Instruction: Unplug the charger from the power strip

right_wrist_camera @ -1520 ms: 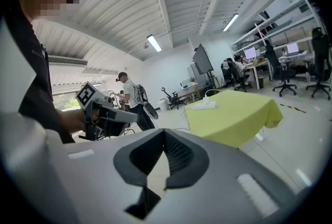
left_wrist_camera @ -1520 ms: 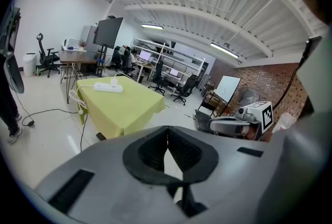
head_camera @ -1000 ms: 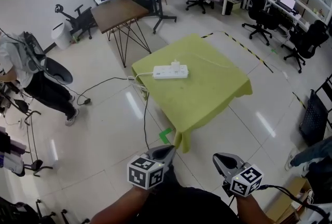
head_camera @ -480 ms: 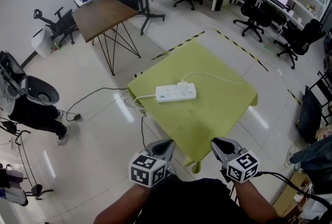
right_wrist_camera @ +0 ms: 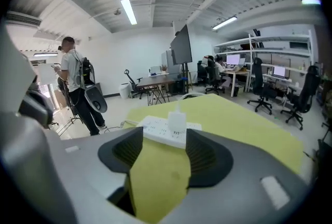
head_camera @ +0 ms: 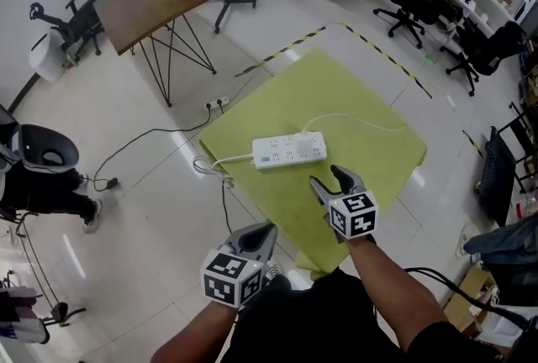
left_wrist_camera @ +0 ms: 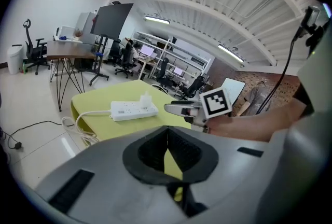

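A white power strip (head_camera: 288, 151) lies on the yellow-green tablecloth (head_camera: 361, 101), and a white charger (head_camera: 308, 137) is plugged into it, its thin white cable curving off to the right. My right gripper (head_camera: 326, 177) hovers over the cloth just short of the strip, its jaws opening with nothing between them. In the right gripper view the charger (right_wrist_camera: 177, 120) stands upright on the strip (right_wrist_camera: 155, 127), beyond the right gripper (right_wrist_camera: 162, 141). My left gripper (head_camera: 257, 236) hangs shut off the table's near edge. The left gripper view shows the left gripper (left_wrist_camera: 167, 135), strip (left_wrist_camera: 129, 111) and charger (left_wrist_camera: 146, 98).
The strip's own white cord drops off the table's left edge to a coil on the floor (head_camera: 210, 168). A brown table (head_camera: 143, 4) stands at the back left. A person (head_camera: 34, 181) is at the far left. Office chairs (head_camera: 403, 4) and desks line the back right.
My right gripper has swung forward over the table to just before the strip and its jaws have spread apart. The left gripper came a little closer to the table's edge.
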Demonstrator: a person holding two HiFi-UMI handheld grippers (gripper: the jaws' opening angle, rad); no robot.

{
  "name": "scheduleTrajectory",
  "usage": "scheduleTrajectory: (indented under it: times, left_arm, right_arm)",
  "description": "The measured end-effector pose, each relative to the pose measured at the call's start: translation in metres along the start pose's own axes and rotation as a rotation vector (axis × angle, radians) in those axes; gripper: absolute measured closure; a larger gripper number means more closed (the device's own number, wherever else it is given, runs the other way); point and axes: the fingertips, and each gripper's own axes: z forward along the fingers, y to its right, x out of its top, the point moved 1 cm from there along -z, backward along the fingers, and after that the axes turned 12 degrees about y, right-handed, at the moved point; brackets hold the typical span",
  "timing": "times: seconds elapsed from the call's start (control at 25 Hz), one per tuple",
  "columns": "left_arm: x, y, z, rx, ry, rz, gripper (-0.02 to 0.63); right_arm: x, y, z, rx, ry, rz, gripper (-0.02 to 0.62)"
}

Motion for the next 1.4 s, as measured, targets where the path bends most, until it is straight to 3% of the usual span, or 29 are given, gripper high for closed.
scheduleTrajectory:
  times: [0.28,0.56,0.68,0.92,1.2,1.4]
  left_arm:
    - [-0.001,-0.013,0.002,0.048,-0.013,-0.013,0.598]
    - [-0.009,-0.033,-0.006,0.114,-0.038,-0.058,0.598]
    - [-0.008,-0.04,-0.006,0.133,-0.03,-0.076,0.598]
    - [-0.005,-0.048,-0.001,0.14,-0.025,-0.087,0.598]
    - [-0.001,-0.049,0.008,0.131,-0.024,-0.081,0.598]
    - [0.0,-0.048,0.011,0.126,-0.017,-0.083,0.598]
  right_arm:
    - [-0.012,0.023,0.099,-0.027,-0.047,-0.04,0.249]
    - [-0.021,0.029,0.146,-0.028,-0.096,-0.074,0.244]
    - [-0.021,0.031,0.152,-0.019,-0.113,-0.099,0.302]
    - [-0.02,0.028,0.153,0.025,-0.119,-0.089,0.308]
    - [-0.002,0.035,0.151,0.014,-0.071,-0.066,0.311]
    - [0.003,0.039,0.132,0.04,-0.098,-0.066,0.311]
